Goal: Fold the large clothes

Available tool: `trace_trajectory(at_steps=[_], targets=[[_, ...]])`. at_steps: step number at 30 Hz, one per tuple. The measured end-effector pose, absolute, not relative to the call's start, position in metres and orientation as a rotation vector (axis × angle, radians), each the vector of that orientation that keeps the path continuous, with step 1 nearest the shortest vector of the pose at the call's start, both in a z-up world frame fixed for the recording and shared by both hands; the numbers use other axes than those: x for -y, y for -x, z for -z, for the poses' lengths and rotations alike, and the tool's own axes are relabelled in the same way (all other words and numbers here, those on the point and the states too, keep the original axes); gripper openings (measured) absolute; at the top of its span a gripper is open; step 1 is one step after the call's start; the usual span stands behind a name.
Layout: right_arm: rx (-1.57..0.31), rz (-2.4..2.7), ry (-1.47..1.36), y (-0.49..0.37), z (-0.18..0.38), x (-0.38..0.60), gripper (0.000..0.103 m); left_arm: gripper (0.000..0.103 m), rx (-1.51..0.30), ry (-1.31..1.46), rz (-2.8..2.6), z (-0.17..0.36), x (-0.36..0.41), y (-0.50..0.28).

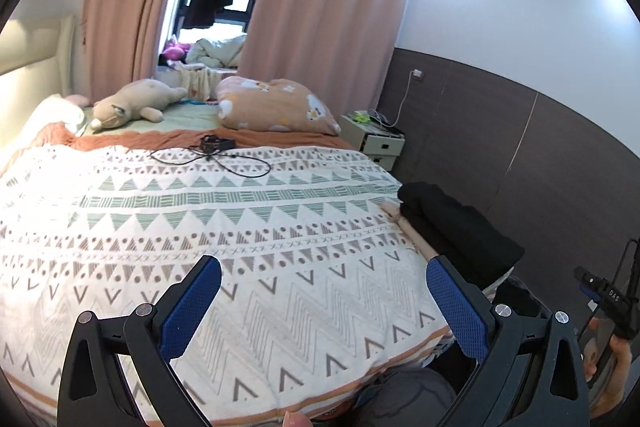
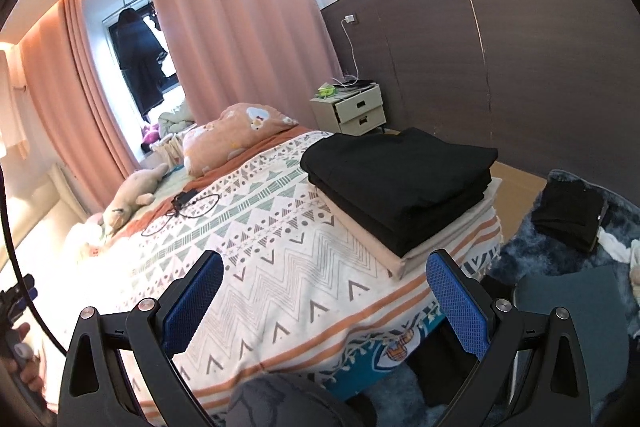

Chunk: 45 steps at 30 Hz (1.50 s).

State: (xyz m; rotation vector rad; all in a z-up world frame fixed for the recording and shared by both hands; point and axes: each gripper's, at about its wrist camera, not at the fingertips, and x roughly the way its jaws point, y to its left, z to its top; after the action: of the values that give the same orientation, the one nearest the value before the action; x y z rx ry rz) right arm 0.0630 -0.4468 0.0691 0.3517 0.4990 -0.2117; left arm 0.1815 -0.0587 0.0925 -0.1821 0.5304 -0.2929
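Both hand-held grippers, left [image 1: 323, 301] and right [image 2: 324, 297], gape wide, empty. The folded stack [image 2: 400, 183] sits at the bed's [image 2: 280, 267] right edge; a careless nudge could topple it to the floor.

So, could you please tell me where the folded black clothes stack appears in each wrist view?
Left wrist view: the stack of folded black clothes lies at the right edge, on the patterned bedspread's corner.
Right wrist view: the same stack sits right of centre, atop folded beige cloth.
Shared landmark: the white bedside drawer cabinet beyond it.
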Motion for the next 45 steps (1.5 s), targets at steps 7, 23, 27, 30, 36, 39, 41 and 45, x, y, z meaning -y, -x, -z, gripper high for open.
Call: trace_trajectory(at_steps=[7,23,27,30,36,39,41,45], targets=[[-0.498,0.219,-0.31,-0.038,-0.061,0.425,0.102,0.102,-0.51,0.134,0.187,-0.072,0.04,-0.136],[-0.525,0.076,-0.25,0.004,-0.031,0.365,0.102,0.102,-0.429,0.055,0.105,-0.066,0.038,-0.018],[-0.51,0.04,-0.233,0.014,-0.034,0.354,0.102,0.102,-0.408,0.054,0.109,-0.069,0.04,-0.003],[-0.498,0.031,-0.222,0.017,-0.037,0.351,0.102,0.102,-0.39,0.06,0.11,-0.075,0.041,0.004],[-0.479,0.032,-0.223,0.019,-0.041,0.35,0.102,0.102,-0.381,0.049,0.116,-0.08,0.043,0.012],[-0.475,0.033,-0.229,0.02,-0.042,0.351,0.102,0.102,-0.372,0.065,0.115,-0.081,0.04,0.017],[-0.474,0.03,-0.233,0.021,-0.042,0.351,0.102,0.102,-0.37,0.078,0.112,-0.082,0.037,0.019],[-0.47,0.034,-0.229,0.024,-0.042,0.35,0.102,0.102,-0.37,0.089,0.11,-0.081,0.036,0.021]])
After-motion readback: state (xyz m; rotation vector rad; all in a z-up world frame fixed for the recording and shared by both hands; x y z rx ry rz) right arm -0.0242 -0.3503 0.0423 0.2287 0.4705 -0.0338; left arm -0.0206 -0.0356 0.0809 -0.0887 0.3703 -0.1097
